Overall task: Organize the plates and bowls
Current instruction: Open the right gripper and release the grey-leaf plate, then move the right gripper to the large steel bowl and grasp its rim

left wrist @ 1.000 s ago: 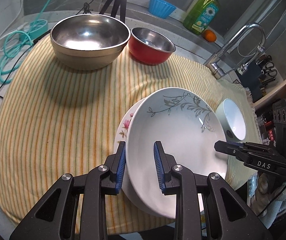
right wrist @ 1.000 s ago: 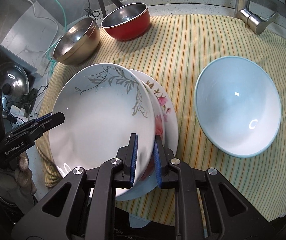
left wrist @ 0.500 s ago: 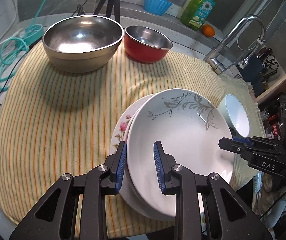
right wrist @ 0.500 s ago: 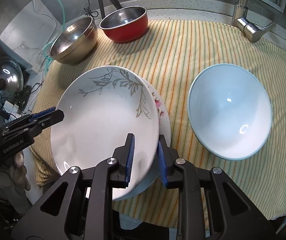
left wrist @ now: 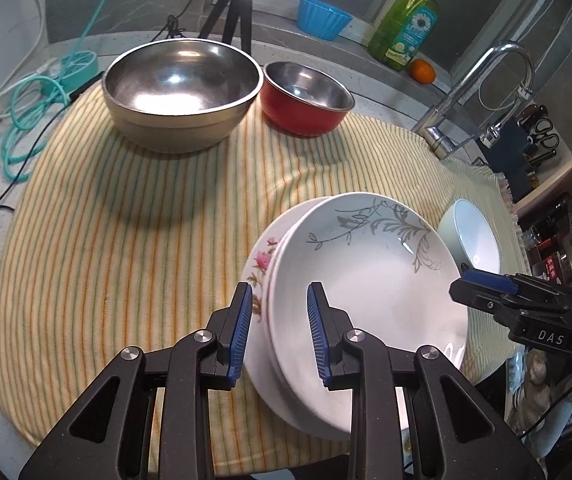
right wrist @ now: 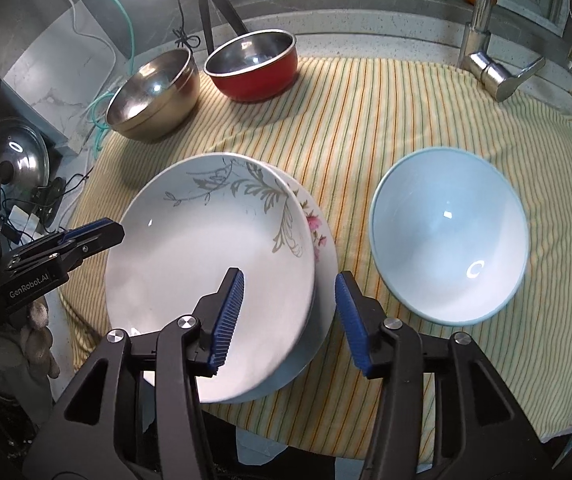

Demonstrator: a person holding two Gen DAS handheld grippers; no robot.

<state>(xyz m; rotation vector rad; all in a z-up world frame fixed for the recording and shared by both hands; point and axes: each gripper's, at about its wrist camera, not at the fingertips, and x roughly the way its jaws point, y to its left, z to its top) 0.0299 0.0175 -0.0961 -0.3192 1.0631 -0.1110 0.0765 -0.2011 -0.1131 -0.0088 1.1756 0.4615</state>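
Observation:
A white plate with a grey leaf pattern sits stacked on a pink-flower plate on the striped cloth. My left gripper is shut on the near-left rims of both plates. In the right wrist view its tip meets the stack's left edge. My right gripper straddles the right rims. Its jaws are opening and the pads stand clear of the plates. A light blue bowl sits to the right. A steel bowl and a red bowl stand at the back.
A faucet rises at the back right beside the cloth. A soap bottle, a blue cup and a tripod stand behind the bowls. Teal cable lies at the left. A pot lid is beyond the left edge.
My right gripper's jaws have spread apart and let go of the plates' rim. The leaf plate has settled onto the flower plate. The left gripper's hold looks the same.

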